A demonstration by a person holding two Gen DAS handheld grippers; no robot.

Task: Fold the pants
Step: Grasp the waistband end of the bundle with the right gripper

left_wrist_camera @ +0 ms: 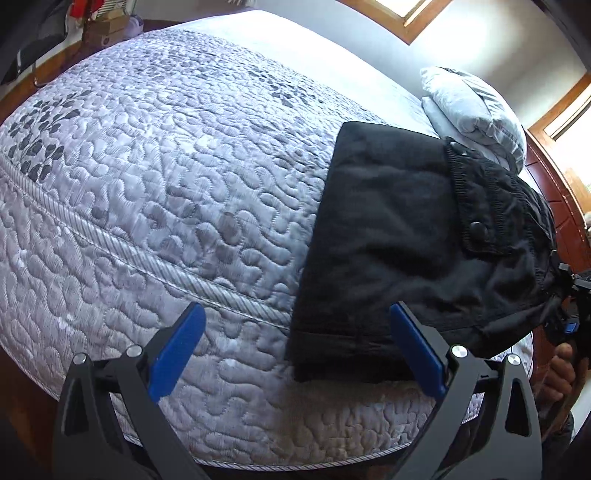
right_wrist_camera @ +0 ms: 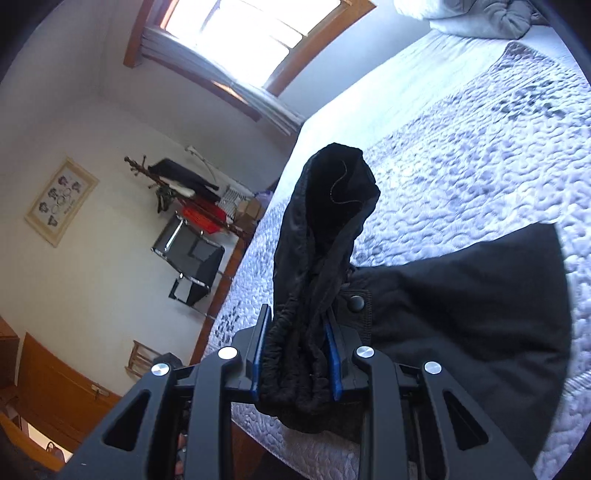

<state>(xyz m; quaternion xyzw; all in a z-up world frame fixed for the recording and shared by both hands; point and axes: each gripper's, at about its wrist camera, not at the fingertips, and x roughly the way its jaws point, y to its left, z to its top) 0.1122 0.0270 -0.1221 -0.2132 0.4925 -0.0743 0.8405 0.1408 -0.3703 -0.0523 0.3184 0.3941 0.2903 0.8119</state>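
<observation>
Lying near the right-hand edge of the bed (left_wrist_camera: 147,192), the black pants (left_wrist_camera: 388,240) are partly folded into a flat rectangle on the grey quilted cover. Waistband end bunched and lifted off the cover at the far right.

Right gripper (right_wrist_camera: 295,354): fingers closed tight on the gathered elastic waistband; a loose fold of cloth rises beyond the blue pads. Snap button (right_wrist_camera: 356,302) on a flap shows just beside the fingers. In the left wrist view this gripper shows only at the frame's right edge, with the person's hand (left_wrist_camera: 561,369) beneath it.

Left gripper (left_wrist_camera: 295,347): fingers spread wide, holding nothing. It hovers over the near edge of the bed; its right blue pad overlaps the folded hem end in view, contact cannot be told.

Pillow (left_wrist_camera: 476,110) lies at the head of the bed, beyond the pants. Window (right_wrist_camera: 243,33) bright on the wall. Coat rack (right_wrist_camera: 177,181) with dark clothes and a framed picture (right_wrist_camera: 61,201) stand against the far wall.
</observation>
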